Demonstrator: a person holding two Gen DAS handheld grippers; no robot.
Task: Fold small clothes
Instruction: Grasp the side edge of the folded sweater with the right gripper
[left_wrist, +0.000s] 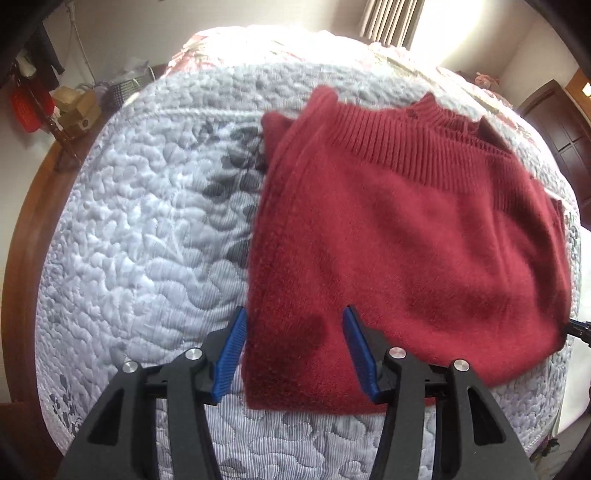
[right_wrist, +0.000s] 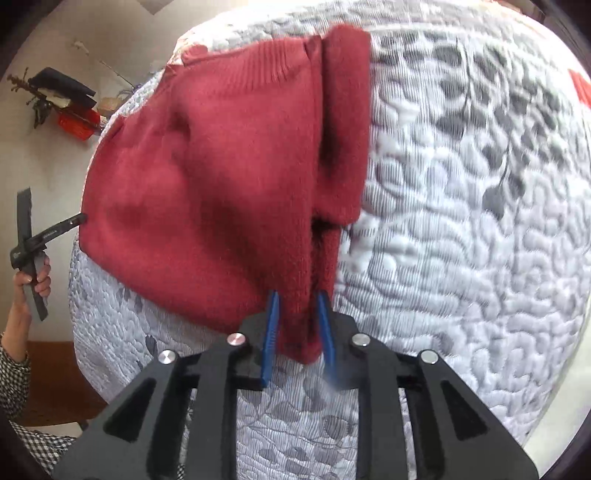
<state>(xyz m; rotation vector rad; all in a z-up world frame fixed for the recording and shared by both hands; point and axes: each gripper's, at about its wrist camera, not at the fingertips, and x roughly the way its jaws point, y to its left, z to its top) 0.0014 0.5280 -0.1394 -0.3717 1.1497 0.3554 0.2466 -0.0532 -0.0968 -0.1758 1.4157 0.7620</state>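
Red sweater (left_wrist: 406, 236) lies part-folded on the quilted bed (left_wrist: 147, 229). Left claw (left_wrist: 293, 354) is spread, straddling the near left edge without a pinch. Right claw (right_wrist: 297, 332) is pinched on the near right corner. Risk: a one-sided lift could skew the fold; fuzzy knit may slip.

A dark red knitted sweater (left_wrist: 406, 240) lies flat on the bed, partly folded into a rough rectangle. Its ribbed neckband (left_wrist: 439, 122) sits at the far end, the plain fuzzy body running toward the near edge. In the right wrist view one side is doubled over as a long narrow flap (right_wrist: 345, 129), a dark gap showing beneath the fold.
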